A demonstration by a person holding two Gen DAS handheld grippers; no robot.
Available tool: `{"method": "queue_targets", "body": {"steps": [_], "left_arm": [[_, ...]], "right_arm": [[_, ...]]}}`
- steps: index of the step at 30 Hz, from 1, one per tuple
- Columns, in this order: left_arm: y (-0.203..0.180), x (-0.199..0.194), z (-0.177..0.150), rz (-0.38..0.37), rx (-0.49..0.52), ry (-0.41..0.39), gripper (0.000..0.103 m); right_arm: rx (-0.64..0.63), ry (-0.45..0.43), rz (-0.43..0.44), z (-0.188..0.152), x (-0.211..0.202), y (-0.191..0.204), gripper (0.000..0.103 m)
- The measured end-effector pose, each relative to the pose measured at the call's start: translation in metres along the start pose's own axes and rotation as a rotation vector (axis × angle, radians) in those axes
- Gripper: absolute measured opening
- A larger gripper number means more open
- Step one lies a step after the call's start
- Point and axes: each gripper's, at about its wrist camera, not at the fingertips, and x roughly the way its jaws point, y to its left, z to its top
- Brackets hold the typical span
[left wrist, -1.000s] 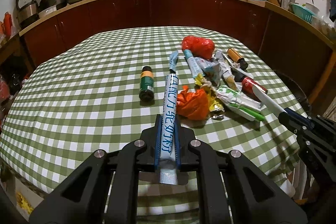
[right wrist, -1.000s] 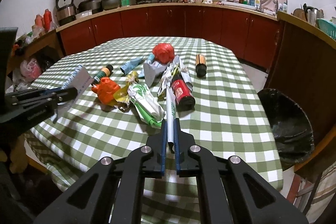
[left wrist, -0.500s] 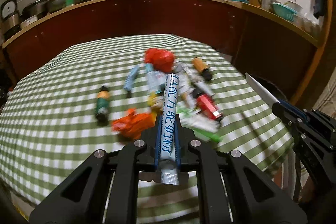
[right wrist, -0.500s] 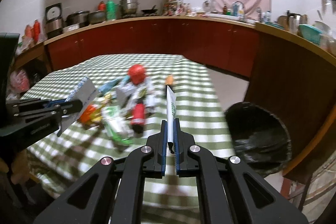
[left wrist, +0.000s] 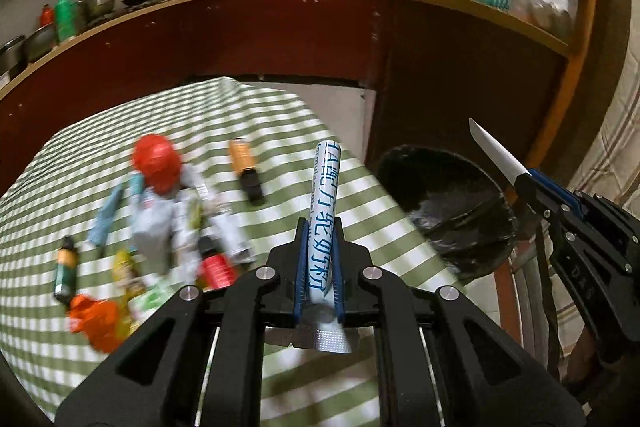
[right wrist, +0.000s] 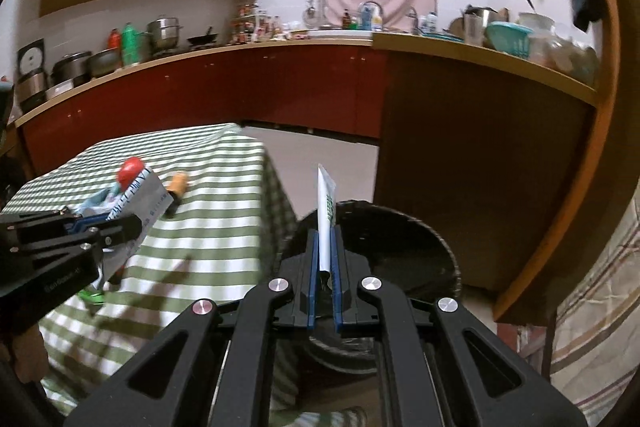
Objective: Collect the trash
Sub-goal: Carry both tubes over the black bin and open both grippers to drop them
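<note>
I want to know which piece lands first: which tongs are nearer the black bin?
Right. The right tongs, shut on a flat white packet, are at the black bin. The left tongs, gripping a white tube, are over the table edge beside it.

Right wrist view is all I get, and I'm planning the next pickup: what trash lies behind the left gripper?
Observer: A pile of wrappers with a red can at its near edge.
Operator: Anything apart from the pile?
Observer: Yes, a green bottle lies off to its left in the left wrist view.
Operator: Is the left grip sound?
Observer: The left gripper is shut on the tube near its crimped end, which sticks out behind the jaws.
</note>
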Motion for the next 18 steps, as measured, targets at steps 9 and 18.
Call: {"method": "queue_targets", "body": {"steps": [9,18], "left_arm": [[-0.037,0.043,0.016,-0.022,0.040,0.047,0.011],[-0.061,0.074,0.031,-0.025,0.060,0.079,0.011]], "right_arm": [[0.055,0.021,-0.026,-0.005,0.025,-0.028,0.006],[0.096,0.042,-0.046,-0.008,0.046,-0.052,0.006]]}}
